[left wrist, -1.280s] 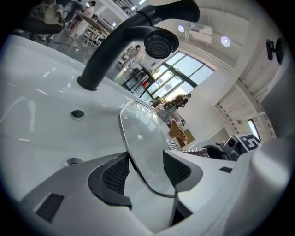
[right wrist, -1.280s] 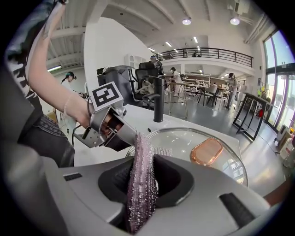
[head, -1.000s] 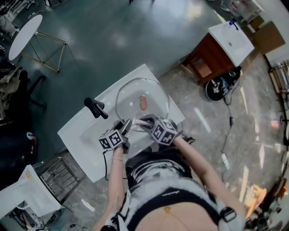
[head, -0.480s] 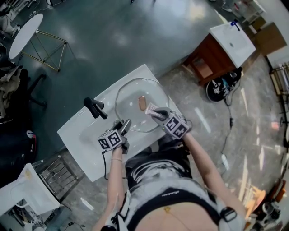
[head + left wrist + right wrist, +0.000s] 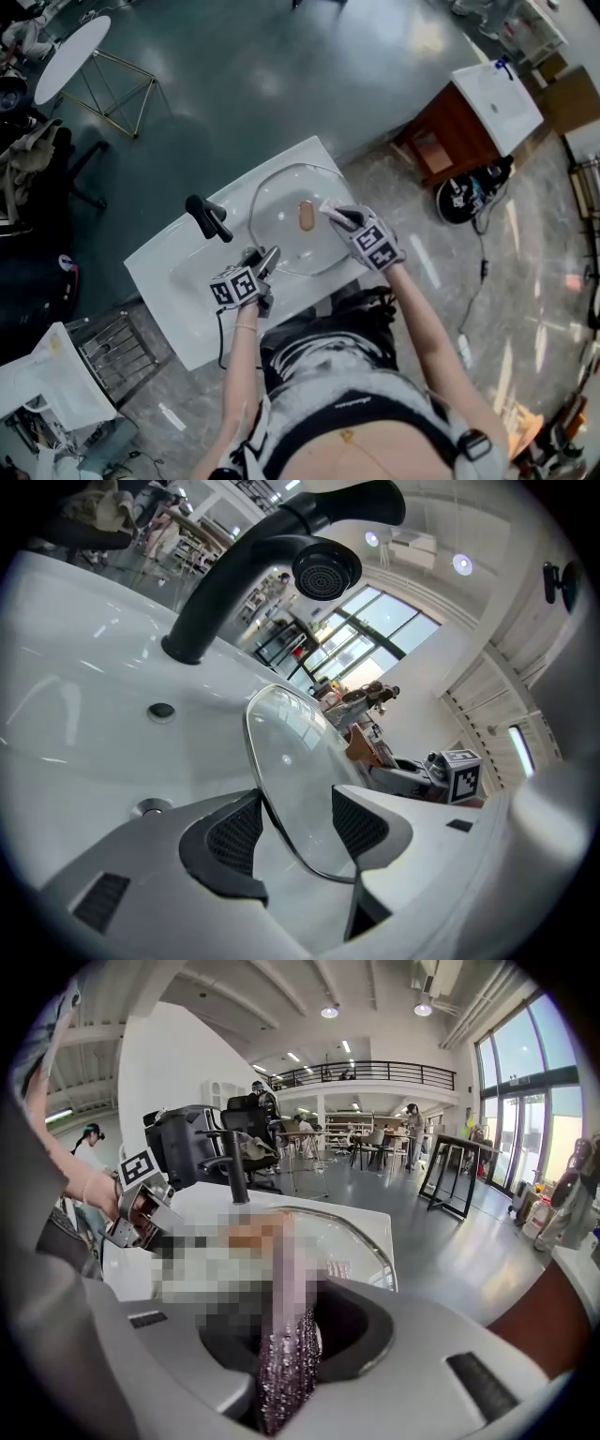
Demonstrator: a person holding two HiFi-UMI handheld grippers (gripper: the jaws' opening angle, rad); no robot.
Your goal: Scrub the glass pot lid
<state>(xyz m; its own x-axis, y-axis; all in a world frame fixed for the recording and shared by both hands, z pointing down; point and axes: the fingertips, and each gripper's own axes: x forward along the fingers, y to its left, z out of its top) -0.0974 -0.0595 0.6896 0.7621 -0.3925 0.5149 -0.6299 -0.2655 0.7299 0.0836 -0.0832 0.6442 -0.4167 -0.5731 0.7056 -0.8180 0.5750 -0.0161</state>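
Observation:
The glass pot lid [image 5: 281, 239] stands tilted in the white sink [image 5: 178, 272], its brown knob [image 5: 306, 215] facing me. My left gripper [image 5: 267, 260] is shut on the lid's near rim. In the left gripper view the rim [image 5: 300, 771] runs between the dark pads [image 5: 234, 832]. My right gripper [image 5: 335, 213] is at the lid's right side beside the knob. It is shut on a glittery purple scrubber [image 5: 286, 1372], whose tip touches the glass. A blurred patch hides part of the lid [image 5: 366, 1232] in the right gripper view.
A black faucet [image 5: 208, 218] arches over the sink left of the lid, with the drain [image 5: 161, 710] below it. A round white table [image 5: 70, 56] stands far left, a wooden cabinet with a basin [image 5: 469, 112] far right, and a wire rack [image 5: 117, 361] at the near left.
The right gripper has carried the scrubber from beside the left gripper across the glass to the lid's right side near the knob. The left gripper and lid stayed put.

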